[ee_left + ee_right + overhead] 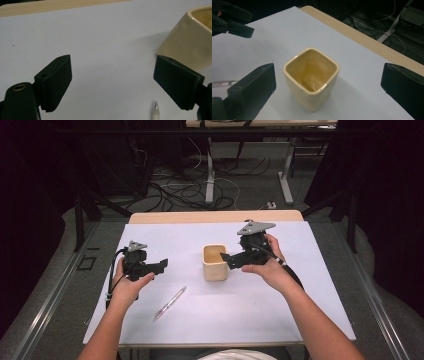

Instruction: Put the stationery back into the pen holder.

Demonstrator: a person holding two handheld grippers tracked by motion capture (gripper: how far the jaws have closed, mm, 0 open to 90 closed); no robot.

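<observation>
A cream square cup [215,263] stands upright and empty in the middle of the white sheet [280,305]. My right gripper [229,260] hovers just to its right, open. In the right gripper view the cup [312,75] sits ahead of my right gripper [329,75], between the lines of the wide-spread jaws, and neither jaw touches it. My left gripper [160,266] is held left of the cup, open and holding nothing. In the left gripper view my left gripper [113,83] faces bare sheet, with the cup [190,37] at the right. A clear pen [170,303] lies flat near the front.
The pen's tip [155,110] shows between the left jaws at the bottom, and the pen [222,83] lies at the far left of the right gripper view. The wooden table edge [215,216] runs along the back. Cables and table legs [210,180] are on the floor beyond.
</observation>
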